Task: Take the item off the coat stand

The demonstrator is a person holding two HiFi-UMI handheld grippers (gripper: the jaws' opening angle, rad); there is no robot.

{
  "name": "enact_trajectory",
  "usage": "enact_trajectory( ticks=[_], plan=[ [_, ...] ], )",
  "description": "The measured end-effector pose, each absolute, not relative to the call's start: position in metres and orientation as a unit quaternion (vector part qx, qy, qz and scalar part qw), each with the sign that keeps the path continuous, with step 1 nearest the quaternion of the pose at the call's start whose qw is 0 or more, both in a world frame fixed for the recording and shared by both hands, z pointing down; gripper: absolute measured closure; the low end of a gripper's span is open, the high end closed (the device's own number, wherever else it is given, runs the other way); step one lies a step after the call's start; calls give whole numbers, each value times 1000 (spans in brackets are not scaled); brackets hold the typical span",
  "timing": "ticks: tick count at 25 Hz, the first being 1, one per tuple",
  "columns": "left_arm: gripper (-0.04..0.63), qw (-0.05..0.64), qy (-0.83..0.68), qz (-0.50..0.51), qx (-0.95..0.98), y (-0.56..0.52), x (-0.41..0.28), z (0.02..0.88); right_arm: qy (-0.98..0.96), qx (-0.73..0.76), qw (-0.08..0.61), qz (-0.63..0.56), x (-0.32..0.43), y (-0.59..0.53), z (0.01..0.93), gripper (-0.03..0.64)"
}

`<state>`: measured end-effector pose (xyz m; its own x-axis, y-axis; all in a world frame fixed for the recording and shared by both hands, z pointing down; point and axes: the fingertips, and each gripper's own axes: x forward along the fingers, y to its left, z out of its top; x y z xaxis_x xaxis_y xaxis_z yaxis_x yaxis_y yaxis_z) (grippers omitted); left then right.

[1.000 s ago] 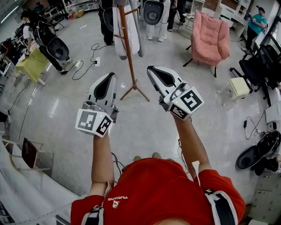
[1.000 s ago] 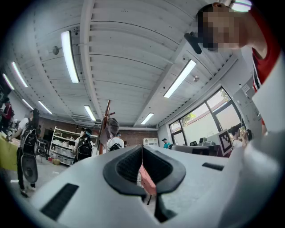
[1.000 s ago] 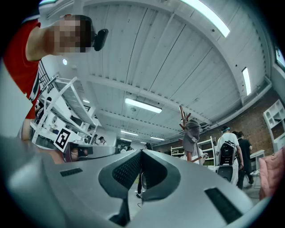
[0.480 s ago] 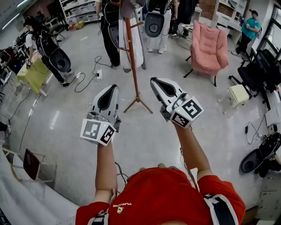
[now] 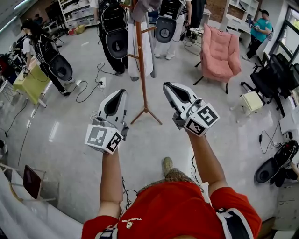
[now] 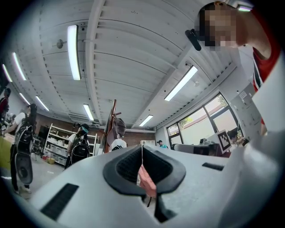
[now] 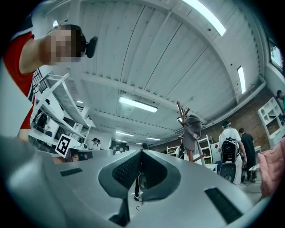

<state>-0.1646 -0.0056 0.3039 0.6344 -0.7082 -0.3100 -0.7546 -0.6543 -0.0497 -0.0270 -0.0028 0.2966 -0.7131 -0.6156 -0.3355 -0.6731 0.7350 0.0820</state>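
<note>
A wooden coat stand rises from the grey floor ahead of me. A grey cap sits at its top and a white garment hangs from it. The left gripper and the right gripper are held side by side in the air, short of the stand's feet, both shut and empty. The left gripper view shows its jaws meeting, with the stand and cap beyond. Past the closed right gripper in its own view, the cap hangs on the stand, up and to the right.
A pink armchair stands right of the stand. People with black backpacks stand close behind it, another at the left. Cables lie on the floor left of the base. A pale stool is at right.
Both grippers and the person have moved forward. The coat stand's base now lies closer to the grippers, and a foot shows below them. Jaws stay closed.
</note>
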Motion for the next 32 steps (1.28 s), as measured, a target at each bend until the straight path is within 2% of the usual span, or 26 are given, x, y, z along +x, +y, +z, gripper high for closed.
enact_trajectory(
  ticks=[14, 22, 32],
  plan=[
    [583, 101, 422, 132, -891, -166, -143, 279, 921, -325, 177, 118, 4, -174, 266, 594],
    [581, 101, 445, 141, -879, -285, -106, 236, 925, -309, 182, 120, 53, -301, 215, 592],
    [583, 116, 460, 130, -871, -350, -102, 228, 922, -303, 207, 127, 64, -381, 178, 591]
  ],
)
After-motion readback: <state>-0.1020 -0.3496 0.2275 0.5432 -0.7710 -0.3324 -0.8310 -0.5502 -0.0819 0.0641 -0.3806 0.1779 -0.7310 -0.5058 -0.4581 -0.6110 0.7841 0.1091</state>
